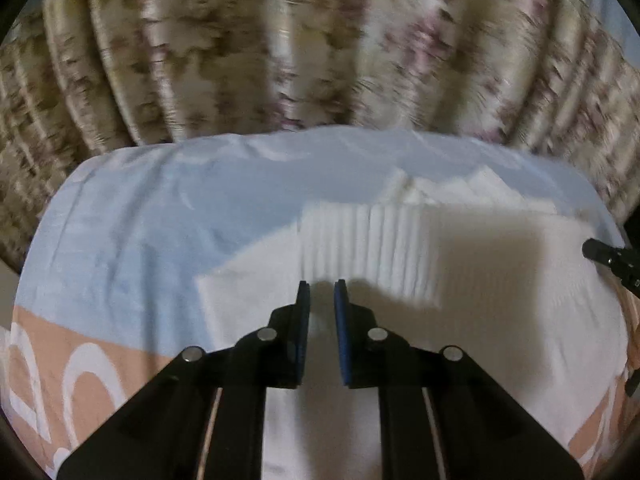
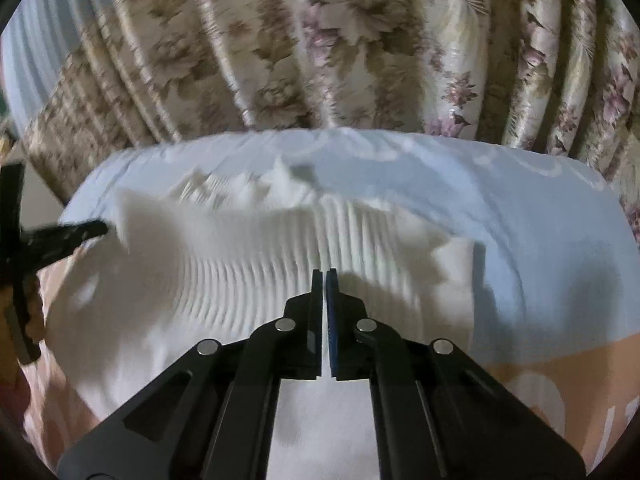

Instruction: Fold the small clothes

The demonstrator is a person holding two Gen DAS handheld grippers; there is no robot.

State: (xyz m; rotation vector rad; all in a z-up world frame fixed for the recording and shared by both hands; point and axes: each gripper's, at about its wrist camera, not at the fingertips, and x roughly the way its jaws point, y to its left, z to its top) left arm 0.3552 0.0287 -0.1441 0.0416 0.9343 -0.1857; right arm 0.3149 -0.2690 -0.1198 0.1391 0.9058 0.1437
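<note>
Curtain: a floral, pleated curtain in beige and mauve (image 1: 280,48) hung behind the bed, filling the 10-to-2 o'clock band of both views.
Bed: a bed with a pale blue and peach sheet bearing white shapes (image 1: 120,220) carried everything; its bare blue part lay at 9 to 12 o'clock in the left wrist view.
Garment: a white ribbed knit garment (image 1: 400,248) lay spread on the sheet, from centre to 3 o'clock in the left view and from centre to 9 o'clock in the right; rumpled ridges stood at its far edge, near 1 o'clock.
Left gripper: the black left gripper (image 1: 322,286) had its blue-padded fingers narrow, a slim gap showing; its tips sat over the garment's near edge. Whether cloth was pinched there could not be told.
Right gripper: the black right gripper (image 2: 324,274) had its fingers all but touching, tips over the ribbed cloth; a pinch could not be confirmed.
Progress: early, by my reading. No finished crease showed and the cloth looked loosely laid, not stacked.
Left to do: probably lifting the near edge over, flattening, then further folds.
</note>
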